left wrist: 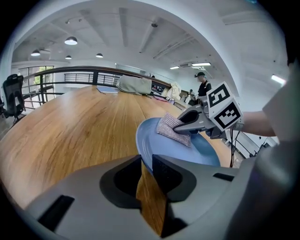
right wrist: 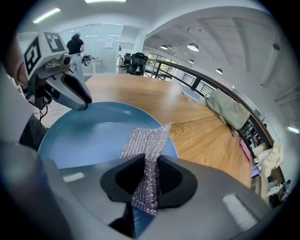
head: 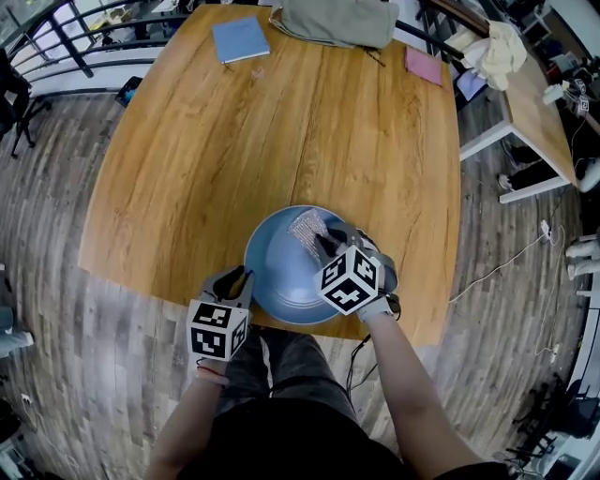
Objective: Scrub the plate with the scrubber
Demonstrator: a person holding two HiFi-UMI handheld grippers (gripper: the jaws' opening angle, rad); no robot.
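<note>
Lying on the plate [head: 281, 272], scrubber [head: 307, 228] pinched in right tool [head: 330, 246].

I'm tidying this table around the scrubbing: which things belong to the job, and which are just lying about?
In the job: round blue plate, rim gripped by the left tool; silvery mesh scrubber, held by the right tool.
Lying about: flat blue notebook; grey-green fabric bag; flat pink pad, all at the wooden table's far edge.
</note>
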